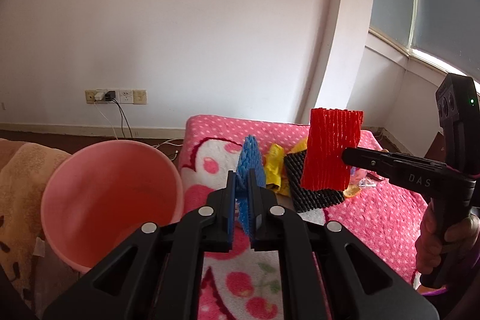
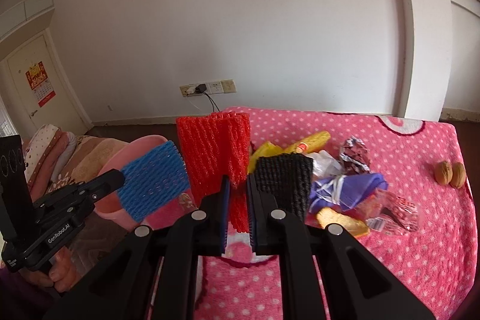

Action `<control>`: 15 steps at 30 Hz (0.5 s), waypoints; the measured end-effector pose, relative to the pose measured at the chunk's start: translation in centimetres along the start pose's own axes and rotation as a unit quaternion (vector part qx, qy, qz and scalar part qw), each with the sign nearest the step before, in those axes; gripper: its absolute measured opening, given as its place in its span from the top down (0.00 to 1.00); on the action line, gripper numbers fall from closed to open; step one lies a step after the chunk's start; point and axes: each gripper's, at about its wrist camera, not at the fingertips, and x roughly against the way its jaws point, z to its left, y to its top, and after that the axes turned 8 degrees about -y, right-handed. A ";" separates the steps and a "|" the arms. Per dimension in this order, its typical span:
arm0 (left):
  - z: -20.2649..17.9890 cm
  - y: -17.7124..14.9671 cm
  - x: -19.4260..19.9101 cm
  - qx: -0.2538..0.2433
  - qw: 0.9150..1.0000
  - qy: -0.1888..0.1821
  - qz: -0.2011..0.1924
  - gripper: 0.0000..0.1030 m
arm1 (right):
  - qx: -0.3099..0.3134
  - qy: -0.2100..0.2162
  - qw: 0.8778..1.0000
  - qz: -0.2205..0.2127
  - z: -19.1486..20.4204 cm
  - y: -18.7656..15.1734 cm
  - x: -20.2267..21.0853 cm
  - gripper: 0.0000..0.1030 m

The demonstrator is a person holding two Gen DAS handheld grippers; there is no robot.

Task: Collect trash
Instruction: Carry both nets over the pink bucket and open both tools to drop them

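Covering bed: pink polka-dot blanket (image 2: 390, 260); white walls (image 1: 180, 35).

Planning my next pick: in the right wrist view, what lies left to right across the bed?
Pink bin → blue foam net → red foam net → black foam net → purple wrapper → two walnuts.

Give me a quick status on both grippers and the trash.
Left gripper shut on blue foam net, near pink bin. Right gripper shut on red foam net. Black foam net, wrappers left on blanket. Nothing blocking.
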 end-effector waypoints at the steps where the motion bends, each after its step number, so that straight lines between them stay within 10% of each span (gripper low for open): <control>1: 0.5 0.1 0.3 0.001 1.000 0.009 -0.004 0.94 | 0.005 0.006 1.000 -0.001 0.8 0.2 -0.2 0.90; 15: 8.8 -0.7 2.8 0.058 0.990 0.127 -0.009 0.94 | 0.063 0.083 0.994 0.035 10.6 2.3 -6.5 0.90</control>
